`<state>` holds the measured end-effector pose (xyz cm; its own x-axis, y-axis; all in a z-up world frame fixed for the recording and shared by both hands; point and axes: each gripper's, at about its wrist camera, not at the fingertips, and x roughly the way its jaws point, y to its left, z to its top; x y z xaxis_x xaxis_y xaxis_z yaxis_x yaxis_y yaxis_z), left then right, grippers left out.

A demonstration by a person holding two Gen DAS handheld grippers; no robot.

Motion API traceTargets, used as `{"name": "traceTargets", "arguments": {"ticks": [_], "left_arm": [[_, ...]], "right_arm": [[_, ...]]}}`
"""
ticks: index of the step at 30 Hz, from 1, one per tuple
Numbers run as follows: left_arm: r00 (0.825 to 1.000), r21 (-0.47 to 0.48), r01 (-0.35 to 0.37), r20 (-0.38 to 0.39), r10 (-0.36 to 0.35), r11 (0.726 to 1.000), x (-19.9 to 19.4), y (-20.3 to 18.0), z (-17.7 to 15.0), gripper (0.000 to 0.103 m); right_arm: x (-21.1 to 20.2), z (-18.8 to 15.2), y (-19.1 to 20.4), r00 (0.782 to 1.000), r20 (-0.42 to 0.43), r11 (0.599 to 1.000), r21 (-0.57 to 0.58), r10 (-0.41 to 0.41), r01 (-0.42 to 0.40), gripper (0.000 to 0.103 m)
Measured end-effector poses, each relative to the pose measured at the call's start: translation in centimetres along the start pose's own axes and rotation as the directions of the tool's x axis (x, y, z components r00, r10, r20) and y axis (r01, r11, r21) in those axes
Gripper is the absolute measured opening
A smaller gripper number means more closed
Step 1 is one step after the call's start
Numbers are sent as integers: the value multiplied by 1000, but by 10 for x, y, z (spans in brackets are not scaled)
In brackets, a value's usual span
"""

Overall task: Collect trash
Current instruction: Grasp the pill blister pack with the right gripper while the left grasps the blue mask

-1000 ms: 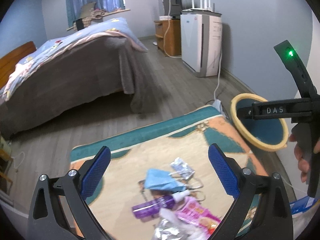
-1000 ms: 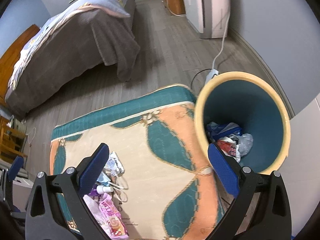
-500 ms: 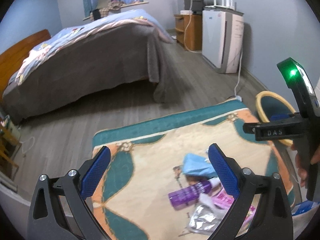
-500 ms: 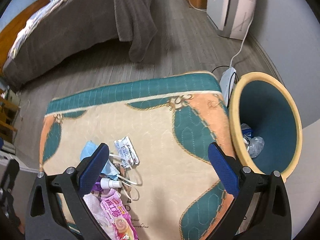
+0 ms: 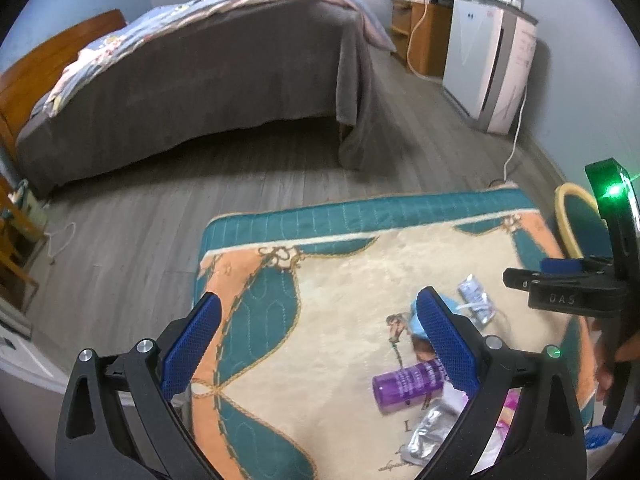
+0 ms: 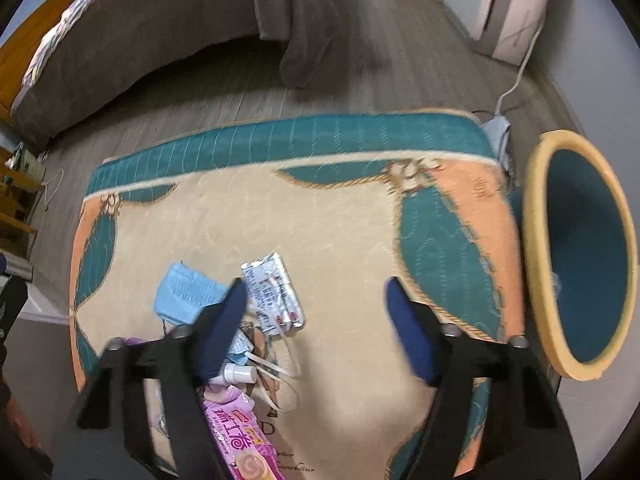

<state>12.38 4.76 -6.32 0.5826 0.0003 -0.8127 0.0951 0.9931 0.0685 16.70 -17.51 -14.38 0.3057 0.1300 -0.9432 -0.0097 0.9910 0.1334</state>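
Both claws were released and held nothing. The right claw (image 6: 316,304) hung above the rug (image 6: 340,216), with its fingers spread wide and blurred. Just under its left finger lay the trash heap: a blue face mask (image 6: 184,292), a silver wrapper (image 6: 274,292), a small white spray bottle (image 6: 240,374) with loose cords around it, and a pink snack packet (image 6: 236,436) nearer to the claw's base. The bin (image 6: 580,252) stood well to the right of this claw, beside the rug edge, tilted toward the camera.

The left claw (image 5: 320,344) was also spread wide, over the rug. Close to its right finger lay a purple bottle (image 5: 408,386) and a crumpled foil piece (image 5: 428,434).

I judged that the next grasp carried some risks. The things in the heap touched and overlapped, so one closing could catch two of them, or only a cord, and the rest could drop on the way to the bin. The flat wrapper could slip from the pads against the soft rug. The two claws were near each other and could collide over the heap.
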Motion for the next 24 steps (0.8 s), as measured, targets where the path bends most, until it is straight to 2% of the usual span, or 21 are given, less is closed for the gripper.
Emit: {"name": "traceTargets", "arguments": {"ticks": [2,7,12,15,19,22,24], "left_arm": [[1000,11,0,-28,0,1000,8,-1,-1,97],[995,25,18,-99,-15,1000,26,-2,-3,97],[992,17,44,-117,-41,999,36,-6,1,97],[991,43,48,-129,-42,998,42,-13,3,97],[988,72,57,-146,-46,996,50,-22,4,97],[986,88,55,-163,-40,995,55,-26,3,97],[983,91,61,-176,-44,994,59,-29,1,97]], "right_arm": [[7,1,4,1000,-16,1000,-7,11,-11,54],[19,7,14,998,-45,999,-29,32,-33,52],[30,9,19,997,-76,997,-63,32,-36,52],[37,11,20,995,-95,997,-71,30,-37,52],[48,11,22,991,-127,996,-70,38,-47,46],[53,11,27,990,-137,994,-103,22,-37,46],[53,11,30,991,-134,990,-138,-9,-10,32]]}}
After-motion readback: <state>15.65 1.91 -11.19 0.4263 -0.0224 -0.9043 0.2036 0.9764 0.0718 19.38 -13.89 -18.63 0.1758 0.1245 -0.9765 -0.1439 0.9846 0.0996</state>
